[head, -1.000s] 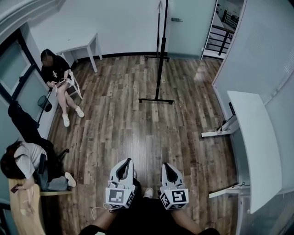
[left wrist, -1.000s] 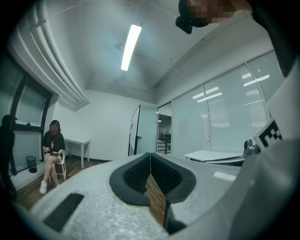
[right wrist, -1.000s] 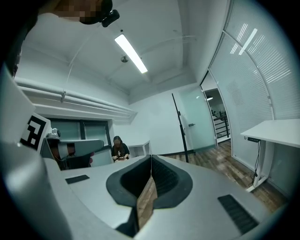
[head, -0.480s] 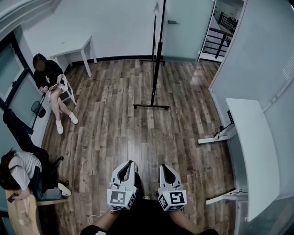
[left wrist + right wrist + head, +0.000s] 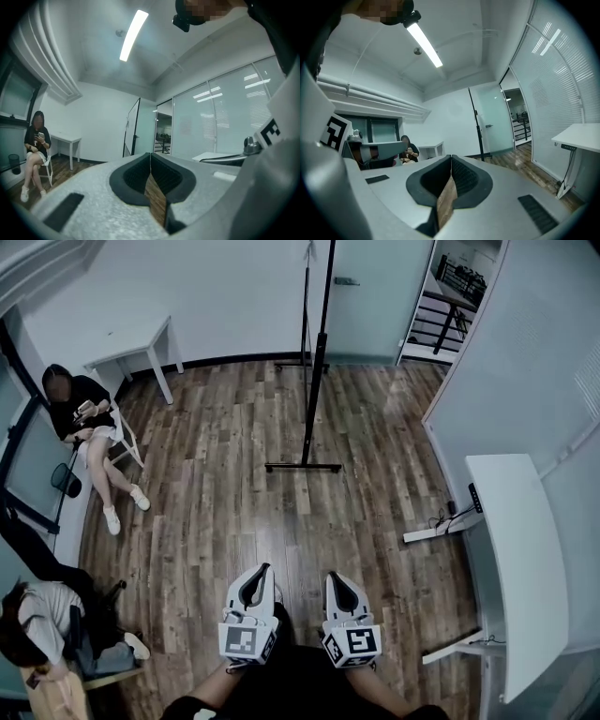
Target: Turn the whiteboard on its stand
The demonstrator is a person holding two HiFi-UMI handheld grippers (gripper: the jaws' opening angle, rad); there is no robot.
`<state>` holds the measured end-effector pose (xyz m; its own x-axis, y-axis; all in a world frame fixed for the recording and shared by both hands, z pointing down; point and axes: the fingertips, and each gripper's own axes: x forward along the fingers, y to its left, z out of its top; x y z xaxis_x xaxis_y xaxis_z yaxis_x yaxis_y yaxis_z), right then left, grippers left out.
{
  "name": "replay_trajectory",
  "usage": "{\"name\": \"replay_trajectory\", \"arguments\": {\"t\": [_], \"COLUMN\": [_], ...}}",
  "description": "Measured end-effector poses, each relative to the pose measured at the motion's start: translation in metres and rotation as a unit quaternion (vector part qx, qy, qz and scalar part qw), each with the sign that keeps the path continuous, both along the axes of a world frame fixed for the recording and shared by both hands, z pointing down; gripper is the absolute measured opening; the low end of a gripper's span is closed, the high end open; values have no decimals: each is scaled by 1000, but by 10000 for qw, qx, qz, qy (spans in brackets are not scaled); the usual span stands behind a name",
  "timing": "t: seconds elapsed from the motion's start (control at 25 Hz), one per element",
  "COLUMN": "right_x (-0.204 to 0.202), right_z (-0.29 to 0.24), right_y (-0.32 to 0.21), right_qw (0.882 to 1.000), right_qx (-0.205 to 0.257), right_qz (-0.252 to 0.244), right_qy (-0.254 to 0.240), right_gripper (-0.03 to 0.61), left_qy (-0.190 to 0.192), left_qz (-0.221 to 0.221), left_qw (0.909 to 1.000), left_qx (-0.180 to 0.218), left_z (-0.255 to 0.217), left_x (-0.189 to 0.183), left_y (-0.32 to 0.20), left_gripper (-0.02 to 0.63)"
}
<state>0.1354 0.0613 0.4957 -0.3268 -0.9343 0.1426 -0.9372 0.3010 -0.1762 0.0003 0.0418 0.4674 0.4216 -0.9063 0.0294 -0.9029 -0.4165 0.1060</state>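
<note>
Nearest, at bottom of head view: left gripper (image 5: 255, 572) and right gripper (image 5: 339, 577) side by side just in front of operator's body, both pointing fwd across the wood floor (image 5: 234, 521). Jaws clenched on both, pads meeting w/ nothing between; each gripper view shows only floor through the slit. Mid-room, to the right: white desk (image 5: 517, 549) along the glass wall. To the left: two seated persons, one in a chair (image 5: 82, 413) by the window. Further on, roughly straight ahead: whiteboard (image 5: 316, 371), seen edge-on, upright on its black stand, foot bar (image 5: 303, 467) flat on floor; small white table (image 5: 131, 354) and far wall behind it. Board is well apart from both grippers, no contact. Judgement: task not started, approach phase only. Left to do: close the gap, open a jaw, grip the board frame or stand, swing it round.
</note>
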Motion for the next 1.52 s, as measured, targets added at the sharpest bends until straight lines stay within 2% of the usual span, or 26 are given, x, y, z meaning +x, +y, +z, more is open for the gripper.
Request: {"name": "replay_trajectory", "arguments": {"t": [0.28,0.56,0.72,1.0,1.24,1.52], "right_x": [-9,-27,-38,-59,-61,-62], "right_z": [-4,-5,1,4,17,25], "right_y": [-93,-179,-215,-262,-297,-362], "right_qw": [9996,9988,9984,9983,9987,9990], "right_qx": [-40,-31,24,15,5,-73], "right_qz": [244,448,507,508,428,344], "right_qy": [108,216,242,298,272,258], "right_gripper": [14,14,14,14,14,14], "left_qy": [-56,-21,-17,85,73,19], "left_qz": [255,441,504,476,423,331], "left_qw": [9997,9990,9987,9988,9991,9994], "left_qx": [-33,-84,31,-5,34,-16], "left_z": [-1,-2,-1,2,6,6], "left_x": [-9,-30,-42,-65,-66,-65], "left_y": [-103,-184,-215,-253,-282,-340], "left_gripper": [18,18,18,18,18,18]}}
